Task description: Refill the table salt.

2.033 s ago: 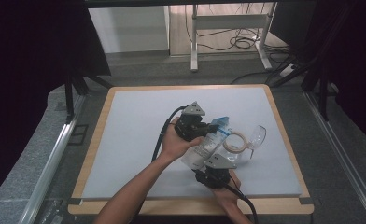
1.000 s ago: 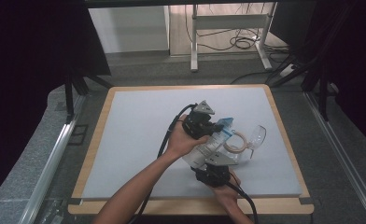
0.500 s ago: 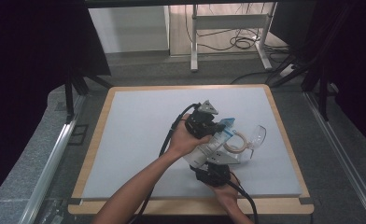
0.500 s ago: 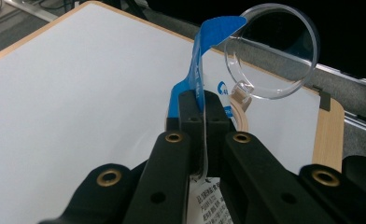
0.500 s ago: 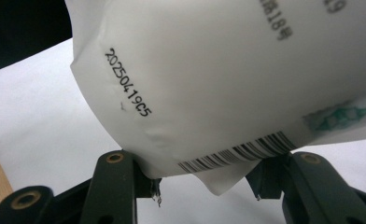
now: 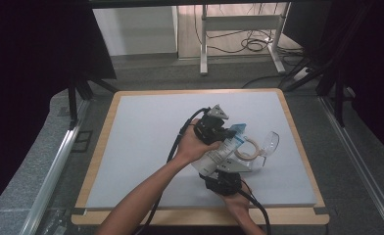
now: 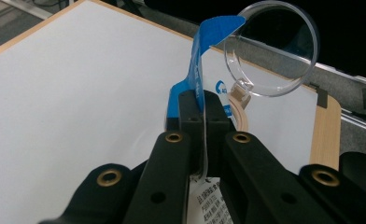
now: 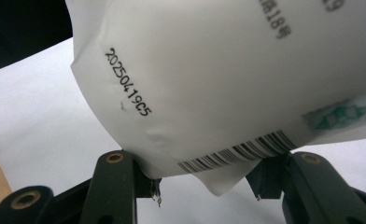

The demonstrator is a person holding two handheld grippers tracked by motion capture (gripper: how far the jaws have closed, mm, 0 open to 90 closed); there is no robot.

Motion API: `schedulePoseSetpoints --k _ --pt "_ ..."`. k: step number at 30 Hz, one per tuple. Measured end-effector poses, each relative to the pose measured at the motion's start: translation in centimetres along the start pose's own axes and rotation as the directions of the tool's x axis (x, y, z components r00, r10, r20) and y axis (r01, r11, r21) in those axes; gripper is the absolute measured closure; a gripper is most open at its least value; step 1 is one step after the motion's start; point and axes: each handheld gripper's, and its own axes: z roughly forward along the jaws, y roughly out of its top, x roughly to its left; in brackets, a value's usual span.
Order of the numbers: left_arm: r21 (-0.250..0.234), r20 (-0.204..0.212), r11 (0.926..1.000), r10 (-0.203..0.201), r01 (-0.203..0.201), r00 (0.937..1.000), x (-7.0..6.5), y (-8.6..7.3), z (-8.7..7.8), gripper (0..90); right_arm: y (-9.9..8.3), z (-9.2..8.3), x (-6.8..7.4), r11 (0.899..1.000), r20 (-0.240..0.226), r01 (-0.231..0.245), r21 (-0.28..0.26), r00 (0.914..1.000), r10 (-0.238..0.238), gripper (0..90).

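Observation:
A white soft pack with printed labels lies tilted over the white mat. Its clear round lid stands flipped open beside a beige ring. My left gripper is shut on the pack's blue seal tab, which curls up past the lid; the jaws pinch the strip flat. My right gripper holds the pack's near end. In the right gripper view the pack bulges between the two pads, with a barcode and a date code on it.
The mat lies on a wood-edged board. Grey floor and metal rails flank it. A table frame and cables stand beyond the far edge. Bare mat stretches to the left and far side.
The left gripper shifted slightly to the right with the blue tab early on. Both hands have since kept still, and both grips are unchanged.

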Motion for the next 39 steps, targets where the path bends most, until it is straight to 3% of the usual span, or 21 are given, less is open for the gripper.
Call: schedulePoseSetpoints --k 10,20,30,39 --pt "0.009 0.016 1.0 -0.003 0.003 0.9999 0.3 0.1 -0.1 90.0 0.0 0.1 0.1 1.0 0.002 0.005 -0.002 1.0 -0.005 53.7" --pt "0.035 0.087 0.9982 -0.051 0.048 0.9949 1.8 0.4 -0.2 90.0 0.2 0.1 0.2 1.0 -0.007 -0.011 -0.008 0.9999 0.011 53.7" --pt "0.081 0.073 0.9967 -0.012 0.006 0.9973 1.4 1.2 0.3 90.0 0.6 0.3 0.5 0.999 0.001 -0.039 -0.01 0.9992 0.039 53.9" --pt "0.131 0.064 0.991 0.021 -0.029 0.9978 0.7 2.1 1.0 90.0 1.0 0.1 0.6 0.998 -0.002 -0.062 -0.019 0.9981 0.062 53.9"
